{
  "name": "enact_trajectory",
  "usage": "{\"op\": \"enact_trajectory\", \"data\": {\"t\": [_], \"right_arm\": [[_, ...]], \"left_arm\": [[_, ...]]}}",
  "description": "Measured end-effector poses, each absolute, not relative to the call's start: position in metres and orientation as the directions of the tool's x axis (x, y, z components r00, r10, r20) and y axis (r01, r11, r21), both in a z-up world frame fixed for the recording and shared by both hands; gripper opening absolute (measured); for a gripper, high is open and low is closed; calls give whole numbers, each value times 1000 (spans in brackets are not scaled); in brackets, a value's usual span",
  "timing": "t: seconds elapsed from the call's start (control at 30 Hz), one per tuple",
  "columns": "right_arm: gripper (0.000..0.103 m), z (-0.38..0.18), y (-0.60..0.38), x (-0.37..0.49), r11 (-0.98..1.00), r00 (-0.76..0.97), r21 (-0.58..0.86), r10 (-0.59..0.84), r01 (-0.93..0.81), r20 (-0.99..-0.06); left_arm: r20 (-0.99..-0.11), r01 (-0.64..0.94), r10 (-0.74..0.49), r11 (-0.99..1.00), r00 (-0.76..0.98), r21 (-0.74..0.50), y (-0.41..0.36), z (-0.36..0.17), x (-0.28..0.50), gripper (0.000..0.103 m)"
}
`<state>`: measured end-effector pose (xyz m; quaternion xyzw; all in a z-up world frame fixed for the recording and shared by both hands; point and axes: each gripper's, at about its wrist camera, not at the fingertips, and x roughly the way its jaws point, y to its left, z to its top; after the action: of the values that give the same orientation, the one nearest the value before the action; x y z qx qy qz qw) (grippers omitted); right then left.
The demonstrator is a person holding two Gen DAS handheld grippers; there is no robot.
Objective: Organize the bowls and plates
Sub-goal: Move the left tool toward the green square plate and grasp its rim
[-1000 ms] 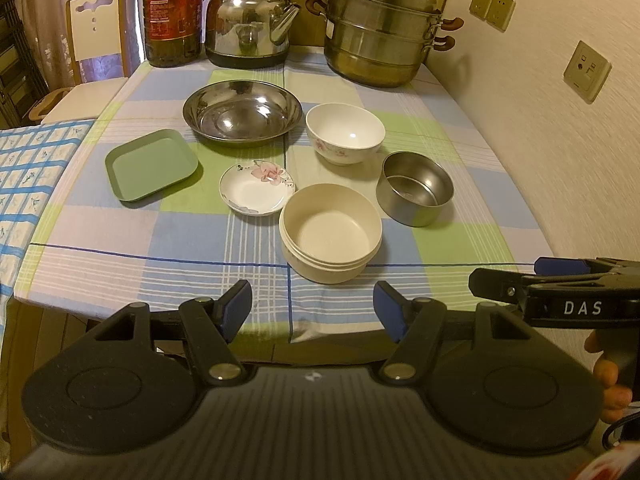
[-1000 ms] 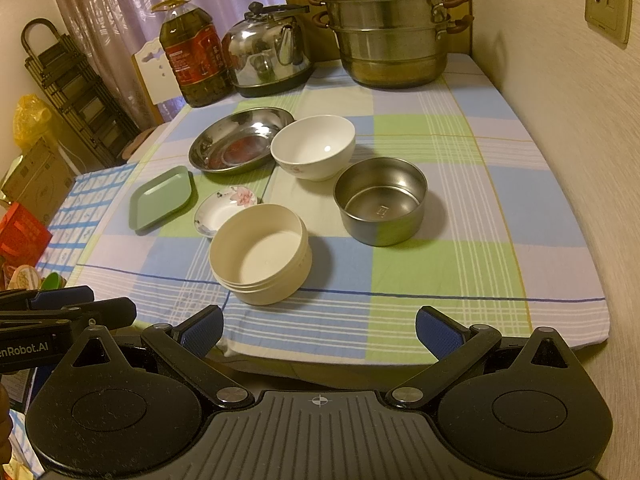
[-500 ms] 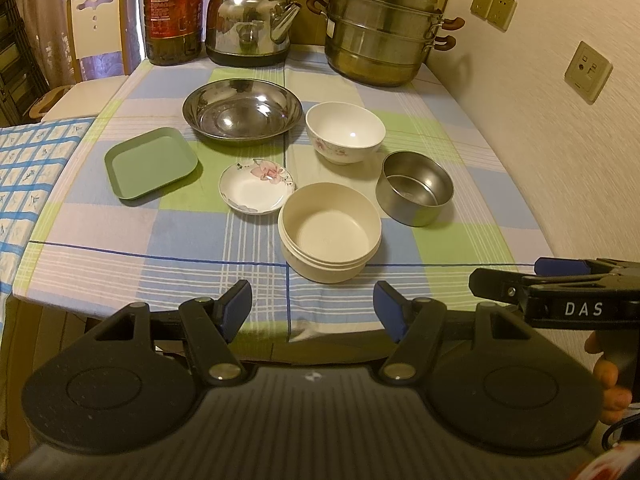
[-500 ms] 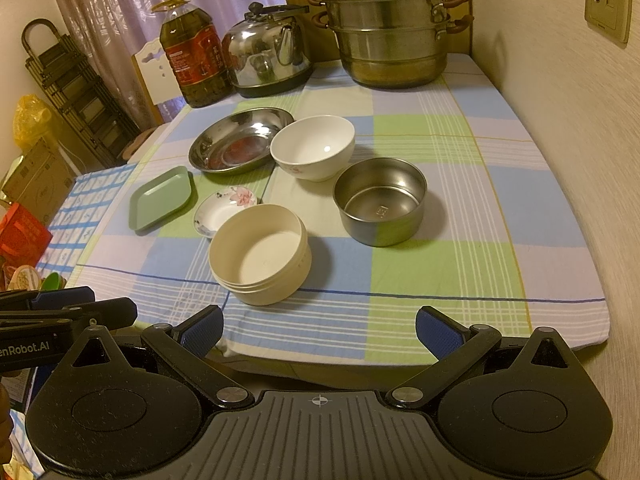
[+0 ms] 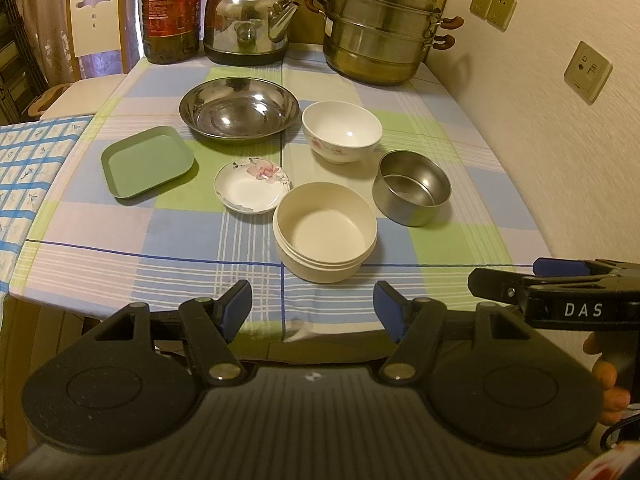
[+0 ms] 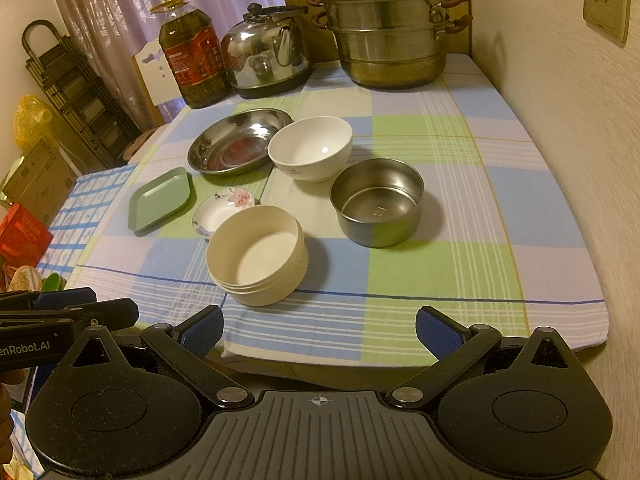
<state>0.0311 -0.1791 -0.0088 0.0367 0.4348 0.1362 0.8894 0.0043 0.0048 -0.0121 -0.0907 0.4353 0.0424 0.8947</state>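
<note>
On the checked tablecloth stand a cream bowl nearest me, a small steel bowl to its right, a white china bowl, a wide steel dish, a flowered saucer and a green square plate. The same pieces show in the right wrist view: cream bowl, steel bowl, white bowl. My left gripper is open and empty before the table's front edge. My right gripper is open and empty, also short of the edge.
At the table's back stand an oil bottle, a steel kettle and a stacked steamer pot. A wall runs along the right. A chair and a second checked table are at the left.
</note>
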Motion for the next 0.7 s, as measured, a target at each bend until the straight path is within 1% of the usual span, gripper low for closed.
{"op": "enact_trajectory", "data": {"t": [0.37, 0.7], "right_arm": [[102, -12, -176, 32, 958, 583, 188, 282, -217, -762], [102, -12, -173, 42, 946, 559, 211, 316, -245, -767]], "left_arm": [[-791, -167, -6, 977, 612, -136, 4, -11, 7, 65], [-801, -248, 30, 957, 599, -149, 28, -12, 0, 65]]}}
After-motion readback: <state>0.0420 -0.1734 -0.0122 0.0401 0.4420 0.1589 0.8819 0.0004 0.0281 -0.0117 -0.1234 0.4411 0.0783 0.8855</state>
